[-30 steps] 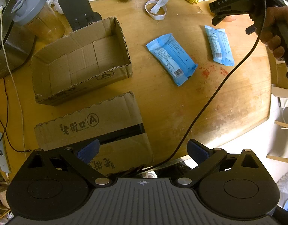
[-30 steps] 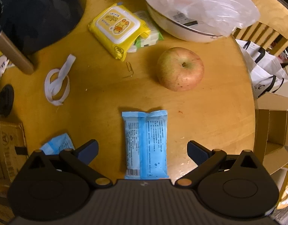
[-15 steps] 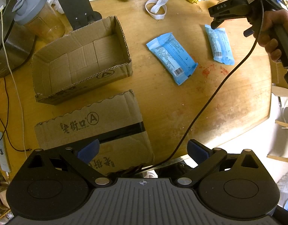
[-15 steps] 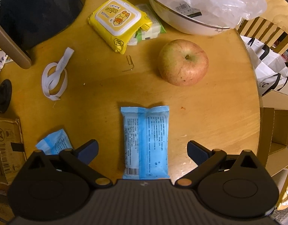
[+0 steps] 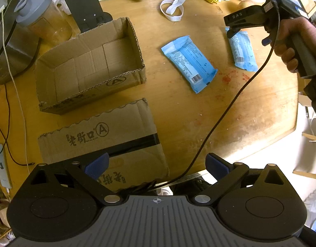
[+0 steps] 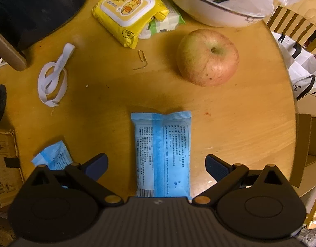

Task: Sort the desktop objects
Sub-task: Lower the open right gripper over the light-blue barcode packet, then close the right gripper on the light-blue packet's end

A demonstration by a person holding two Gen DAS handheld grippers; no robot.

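Two blue tissue packs lie on the round wooden table (image 5: 178, 113). One pack (image 6: 163, 156) lies lengthwise between the open fingers of my right gripper (image 6: 156, 166); it also shows in the left wrist view (image 5: 243, 50) under the right gripper (image 5: 233, 25). The other pack (image 5: 188, 60) lies mid-table; its corner shows in the right wrist view (image 6: 54, 157). An open, empty cardboard box (image 5: 90, 65) stands left of it. My left gripper (image 5: 157, 166) is open and empty, high above the table's near edge.
A closed carton (image 5: 102, 142) lies in front of the open box. An apple (image 6: 207, 57), a yellow wipes pack (image 6: 129, 14), a white bowl (image 6: 211, 10), a white band (image 6: 54, 78) and a paper clip (image 6: 142, 58) lie beyond the right gripper. A jar (image 5: 40, 22) stands far left.
My right gripper has moved forward and down over the blue pack, which now lies further between its fingers. The left gripper has barely moved.
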